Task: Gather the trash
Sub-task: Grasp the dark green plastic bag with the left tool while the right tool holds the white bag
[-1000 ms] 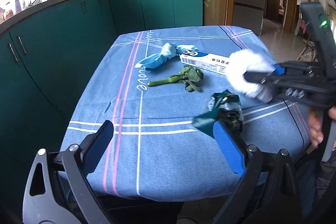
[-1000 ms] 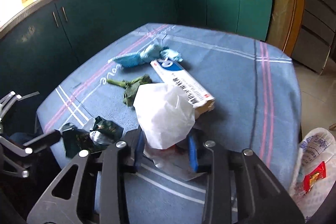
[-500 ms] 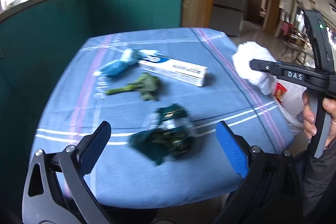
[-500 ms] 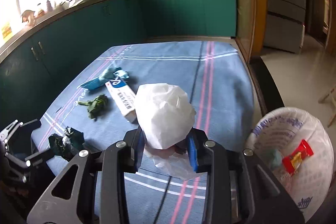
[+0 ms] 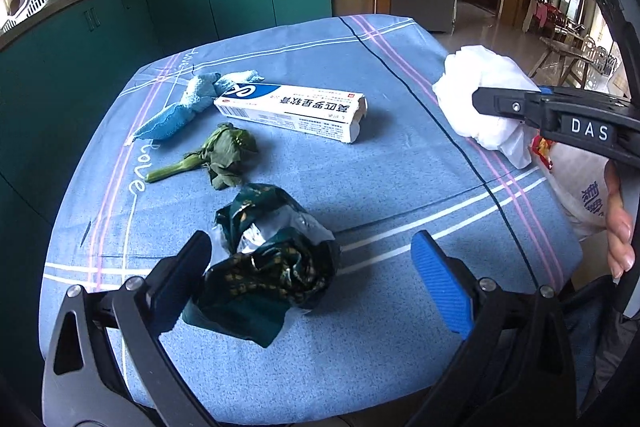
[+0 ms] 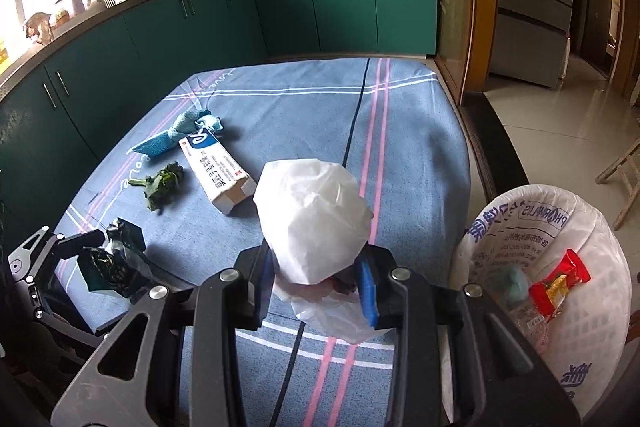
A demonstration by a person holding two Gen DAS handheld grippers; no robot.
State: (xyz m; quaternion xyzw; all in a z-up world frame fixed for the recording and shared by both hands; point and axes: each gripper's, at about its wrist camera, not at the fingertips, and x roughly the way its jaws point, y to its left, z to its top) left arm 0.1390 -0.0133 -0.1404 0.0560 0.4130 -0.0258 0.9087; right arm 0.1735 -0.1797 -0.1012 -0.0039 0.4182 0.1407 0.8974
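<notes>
- The left gripper has its jaws wide apart, with a crumpled dark green foil wrapper lying between them near the front edge of the worktop, which is covered by a blue striped cloth. The left pad looks to be touching or nearly touching the wrapper, but nothing is clamped, so by my reading this piece is not yet picked up.
- Behind it, toward the left edge of the worktop, lies a wilted green leafy vegetable stalk, untouched.
- Further back, near the far-left corner, sits a twisted light blue cloth rag, with one end touching a long white and blue cardboard toothpaste box that lies toward the middle of the worktop. Both remain to be collected, if the rag counts as trash.
- The right gripper is clamped narrowly on a bunched white plastic bag, held in the air above the front-right part of the worktop and not yet over the bin.
- Off the right edge of the worktop stands an open white printed plastic trash bag; it already holds a red snack wrapper and a pale greenish item I cannot identify.
- In my judgement the task is under halfway: a couple of items are binned, one is in transit, and four remain on the worktop.
</notes>
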